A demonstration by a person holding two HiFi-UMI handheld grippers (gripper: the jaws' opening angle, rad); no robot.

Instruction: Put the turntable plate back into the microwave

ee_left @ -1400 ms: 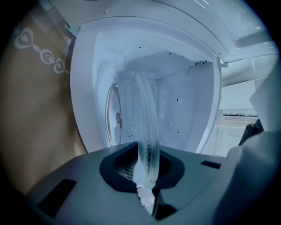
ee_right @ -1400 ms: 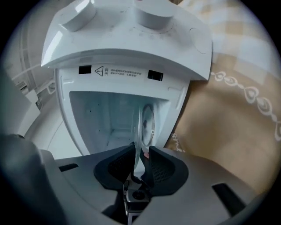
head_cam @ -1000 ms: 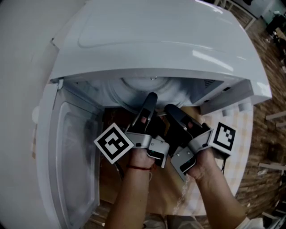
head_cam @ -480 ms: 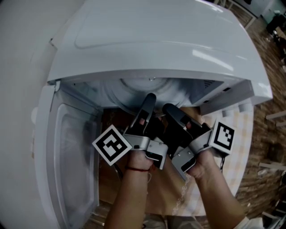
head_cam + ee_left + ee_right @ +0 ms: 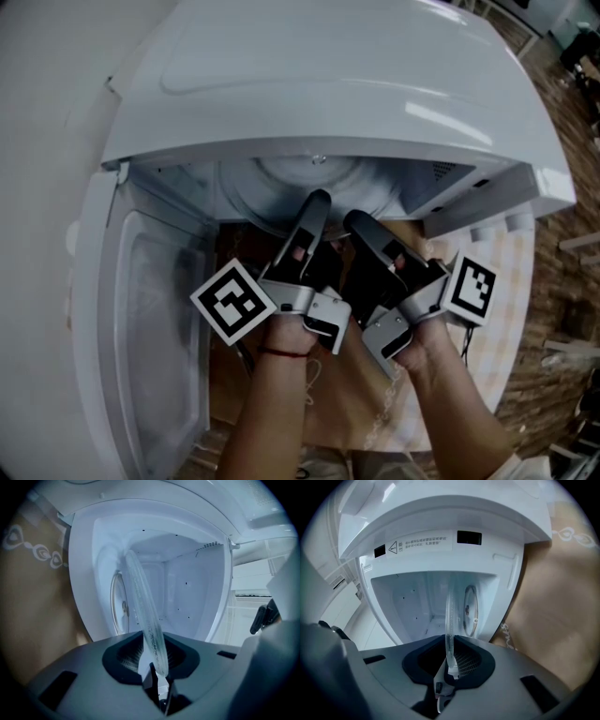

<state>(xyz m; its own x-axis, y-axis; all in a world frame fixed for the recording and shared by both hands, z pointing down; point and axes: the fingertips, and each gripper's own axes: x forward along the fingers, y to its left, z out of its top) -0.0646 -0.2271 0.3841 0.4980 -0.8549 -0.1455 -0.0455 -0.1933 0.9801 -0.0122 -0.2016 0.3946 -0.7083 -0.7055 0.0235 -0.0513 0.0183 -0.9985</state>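
Observation:
The white microwave stands with its door swung open to the left. The clear glass turntable plate lies partly inside the cavity. Both grippers reach into the opening side by side at the plate's near rim. My left gripper has the plate's rim between its jaws, which are opening, with gaps beside the glass at the left gripper. My right gripper is shut on the rim, the pads of the right gripper close against the glass.
A round roller ring lies on the cavity floor beneath the plate, and the right gripper view shows this ring too. The microwave sits on a table with a patterned cloth. Wooden floor shows at the right.

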